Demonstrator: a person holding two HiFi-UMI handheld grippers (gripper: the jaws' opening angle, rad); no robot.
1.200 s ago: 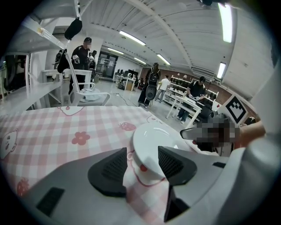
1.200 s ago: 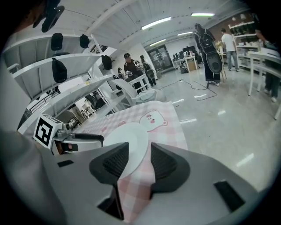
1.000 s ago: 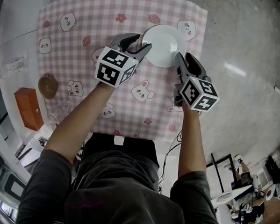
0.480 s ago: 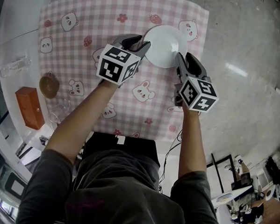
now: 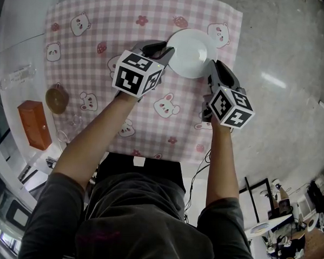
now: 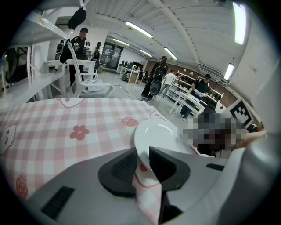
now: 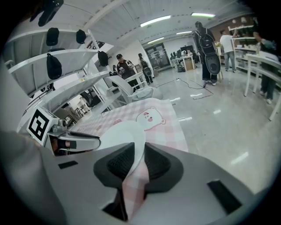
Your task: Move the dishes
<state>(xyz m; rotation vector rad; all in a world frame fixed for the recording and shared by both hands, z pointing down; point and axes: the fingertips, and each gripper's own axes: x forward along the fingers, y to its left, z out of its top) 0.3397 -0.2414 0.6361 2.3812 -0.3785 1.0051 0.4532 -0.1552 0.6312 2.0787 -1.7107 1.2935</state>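
A white plate [image 5: 192,49] lies on the pink checked tablecloth [image 5: 102,20] at the far middle of the table. My left gripper [image 5: 162,49] is at the plate's left rim and my right gripper [image 5: 217,65] at its right rim. In the left gripper view the plate [image 6: 158,134] runs between the dark pads of the left gripper [image 6: 141,158], whose jaws have just been closing on the rim. In the right gripper view the plate's [image 7: 118,134] edge sits pinched in the right gripper [image 7: 140,160], whose jaws have also just been closing.
An orange box [image 5: 32,125] and a brown round dish [image 5: 56,100] sit on the white surface left of the cloth. Grey floor [image 5: 284,62] lies beyond the table's right edge. People and shelves stand far off in the room.
Both pairs of jaws have narrowed onto the plate's rim, the right pair most visibly. The plate and both hands have stayed in place.
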